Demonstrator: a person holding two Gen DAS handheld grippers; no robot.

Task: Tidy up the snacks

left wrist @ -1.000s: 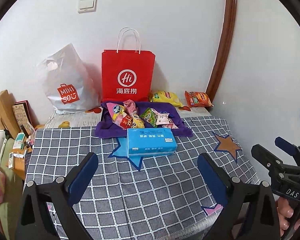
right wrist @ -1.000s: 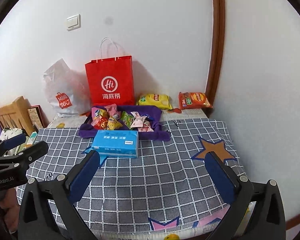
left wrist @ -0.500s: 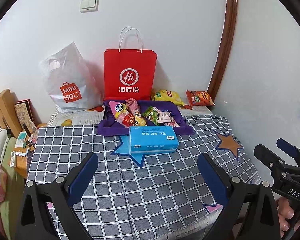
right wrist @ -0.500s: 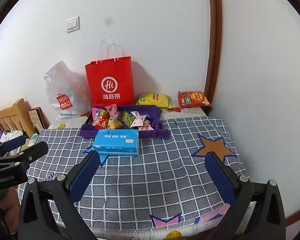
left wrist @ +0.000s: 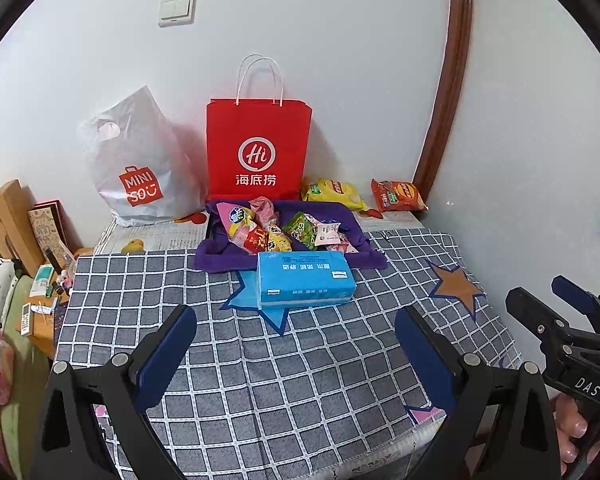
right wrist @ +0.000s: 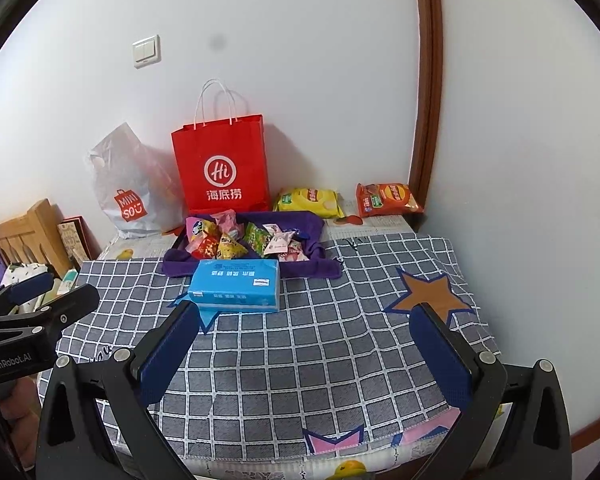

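Both tongs, my left gripper (left wrist: 296, 344) and right gripper (right wrist: 304, 344), were spread wide and held nothing above the checked tablecloth (left wrist: 300, 368). One blue tissue box (left wrist: 305, 278) lay just before the purple tray (left wrist: 356, 224), which held a heap of small snack packets (left wrist: 260, 232), too jumbled to count. Behind stood one red paper bag (left wrist: 258, 148) marked "Hi" and one grey bag (left wrist: 140, 168) marked "MINISO". Two chip bags, one yellow (left wrist: 334, 193) and one orange (left wrist: 396, 195), lay by the wall.
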